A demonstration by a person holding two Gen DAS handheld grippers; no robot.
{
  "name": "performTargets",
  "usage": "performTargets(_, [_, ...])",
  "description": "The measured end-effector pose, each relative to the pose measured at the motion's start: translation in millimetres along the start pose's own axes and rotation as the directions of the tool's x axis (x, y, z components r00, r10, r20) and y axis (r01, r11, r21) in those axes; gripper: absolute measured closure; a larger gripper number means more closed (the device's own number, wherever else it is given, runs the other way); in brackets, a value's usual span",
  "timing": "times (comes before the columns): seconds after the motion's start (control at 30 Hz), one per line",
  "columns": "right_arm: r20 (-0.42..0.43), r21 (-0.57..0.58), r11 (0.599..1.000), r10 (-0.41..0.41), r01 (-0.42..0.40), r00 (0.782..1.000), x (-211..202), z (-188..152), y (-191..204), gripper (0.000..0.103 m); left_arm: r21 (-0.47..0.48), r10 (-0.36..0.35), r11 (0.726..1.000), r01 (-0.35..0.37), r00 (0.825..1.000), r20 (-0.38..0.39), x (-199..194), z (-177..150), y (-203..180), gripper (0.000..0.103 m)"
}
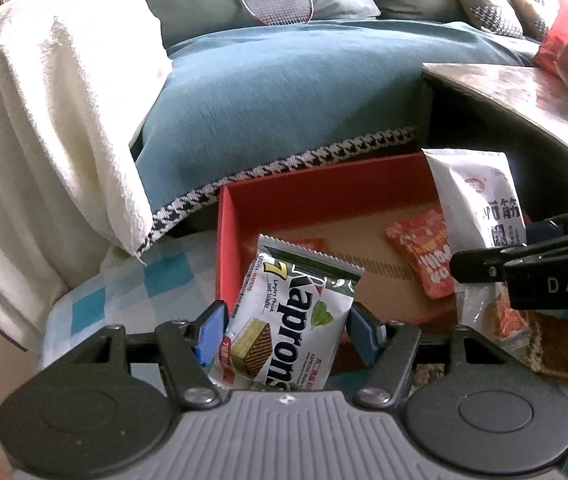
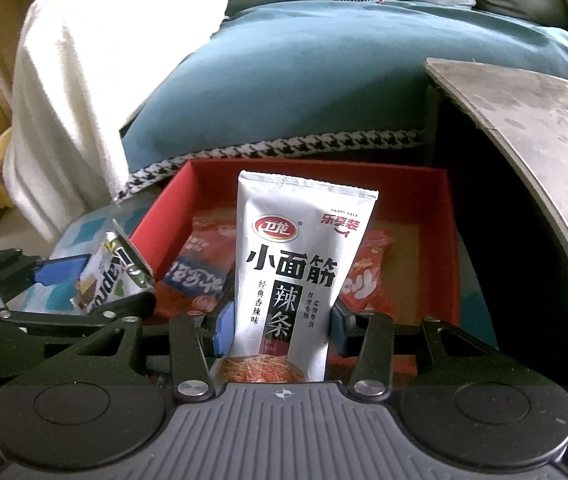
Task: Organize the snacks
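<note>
Holding a wafer pack (image 1: 290,320) clamped between left gripper (image 1: 286,330) pads over the red box's (image 1: 225,240) left wall; gripping a white pouch (image 2: 292,280) between right gripper (image 2: 279,330) pads above the box's near edge.

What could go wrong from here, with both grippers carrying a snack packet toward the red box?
1. The left gripper pinches the wafer packet low down, so its loose top may catch the red box wall.
2. The right gripper holds the tall white pouch upright by its base; dropped so, it could tip over the red packets already inside.
3. The grippers are close together and might collide.
</note>
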State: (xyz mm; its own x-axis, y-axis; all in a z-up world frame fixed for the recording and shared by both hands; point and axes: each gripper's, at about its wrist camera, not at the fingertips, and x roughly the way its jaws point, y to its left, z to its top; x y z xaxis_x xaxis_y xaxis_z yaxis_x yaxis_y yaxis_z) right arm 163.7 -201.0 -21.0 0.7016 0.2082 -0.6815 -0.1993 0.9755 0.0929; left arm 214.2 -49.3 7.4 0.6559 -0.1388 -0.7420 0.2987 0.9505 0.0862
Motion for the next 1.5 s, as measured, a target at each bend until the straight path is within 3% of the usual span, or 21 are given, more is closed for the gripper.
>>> performTargets(0.3, [0.01, 0.007, 1.0, -0.017, 0.017, 1.0, 21, 17, -13, 0.049, -0.021, 0.012, 1.0, -0.012, 1.0, -0.004, 22, 17, 4, 0.044])
performTargets(0.57, [-0.047, 0.027, 1.0, -0.005, 0.006, 0.999, 61, 25, -19, 0.049, -0.006, 0.015, 1.0, -0.015, 0.999, -0.04, 53, 23, -4, 0.045])
performTargets(0.77, [-0.058, 0.028, 0.998, -0.047, 0.049, 0.997, 82, 28, -24, 0.049, 0.019, 0.019, 1.0, -0.018, 0.998, -0.059, 73, 23, -12, 0.045])
performTargets(0.83, [-0.067, 0.033, 0.998, -0.053, 0.055, 0.996, 87, 26, -27, 0.047, 0.036, 0.028, 0.999, -0.025, 0.997, -0.069, 78, 22, -14, 0.043])
performTargets(0.9, [-0.077, 0.026, 0.998, -0.052, 0.054, 0.996, 90, 25, -27, 0.042, 0.037, 0.03, 0.999, -0.027, 0.996, -0.085, 82, 21, -16, 0.033])
performTargets(1.03, [-0.082, 0.014, 0.998, -0.052, 0.053, 0.995, 90, 27, -22, 0.032, 0.057, 0.036, 0.998, -0.032, 0.996, -0.077, 79, 19, -20, 0.031])
performTargets(1.13, [-0.076, 0.028, 0.998, -0.058, 0.061, 0.995, 87, 28, -22, 0.03, 0.078, 0.059, 0.996, -0.054, 0.997, -0.059, 72, 20, -22, 0.024])
performTargets(1.33, [-0.034, 0.051, 0.994, -0.095, 0.096, 0.995, 69, 29, -22, 0.027, 0.088, 0.07, 0.994, -0.068, 0.997, -0.024, 56, 23, -22, 0.023])
performTargets(1.5, [-0.016, 0.038, 0.994, -0.101, 0.102, 0.995, 49, 29, -22, 0.017, 0.086, 0.082, 0.993, -0.081, 0.997, -0.001, 40, 23, -20, 0.022])
